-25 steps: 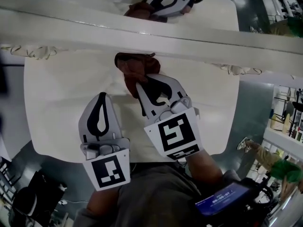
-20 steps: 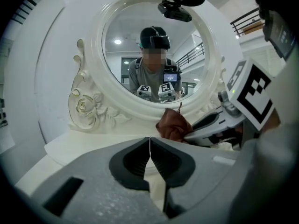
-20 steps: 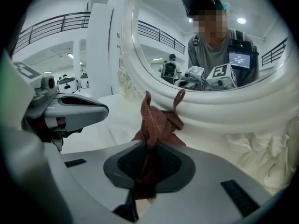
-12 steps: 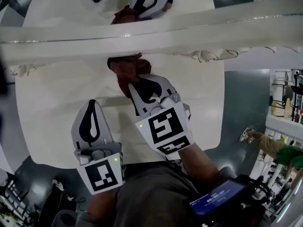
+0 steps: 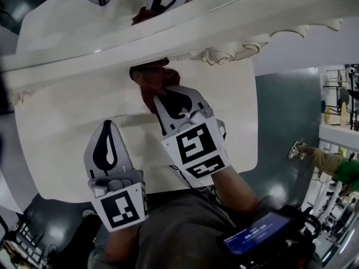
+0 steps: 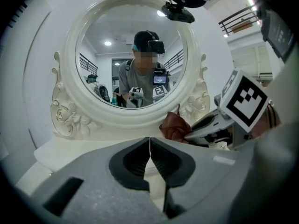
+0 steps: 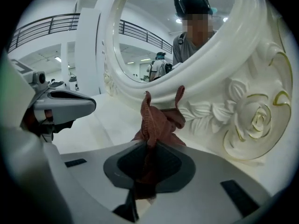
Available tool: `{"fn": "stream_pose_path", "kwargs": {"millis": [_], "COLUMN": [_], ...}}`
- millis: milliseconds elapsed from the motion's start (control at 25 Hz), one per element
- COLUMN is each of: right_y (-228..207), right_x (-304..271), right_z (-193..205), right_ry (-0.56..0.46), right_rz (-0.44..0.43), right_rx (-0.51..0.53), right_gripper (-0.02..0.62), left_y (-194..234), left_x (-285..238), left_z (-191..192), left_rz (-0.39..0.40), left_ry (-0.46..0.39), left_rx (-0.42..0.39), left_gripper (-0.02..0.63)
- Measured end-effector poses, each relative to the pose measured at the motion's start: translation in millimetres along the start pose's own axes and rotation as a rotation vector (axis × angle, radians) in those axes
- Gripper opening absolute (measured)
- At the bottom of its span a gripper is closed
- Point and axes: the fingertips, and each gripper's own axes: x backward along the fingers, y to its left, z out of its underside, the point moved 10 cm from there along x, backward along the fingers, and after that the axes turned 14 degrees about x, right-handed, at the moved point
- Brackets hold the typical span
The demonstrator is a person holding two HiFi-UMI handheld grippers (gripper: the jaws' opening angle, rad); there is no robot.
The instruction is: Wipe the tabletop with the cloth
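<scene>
Brown cloth (image 5: 147,82) stays clamped in right gripper (image 5: 161,101) (left gripper (image 5: 106,126) closed, empty) beside mirror (image 5: 168,41).

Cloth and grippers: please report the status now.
Right gripper shut on brown cloth. Left gripper shut, empty. Cloth down on white tabletop, close under ornate mirror frame.

I see a soft, ribbed brown cloth (image 7: 158,121), a smooth matt cream tabletop (image 5: 56,136), and a glossy carved white mirror frame (image 7: 243,111).
</scene>
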Motion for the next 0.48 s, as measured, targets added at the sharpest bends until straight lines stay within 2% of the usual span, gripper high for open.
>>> {"fn": "stream_pose_path", "kwargs": {"millis": [480], "right_y": [-31.2], "right_x": [31.0], "right_z": [38.4], "right_ry": [0.004], "right_rz": [0.057], "right_rx": [-0.066], "right_gripper": [0.049], "left_y": [-50.7], "left_x": [-12.0], "left_z": [-1.2], "left_rz": [0.065], "left_ry": [0.011], "left_rx": [-0.062], "left_gripper": [0.018]}}
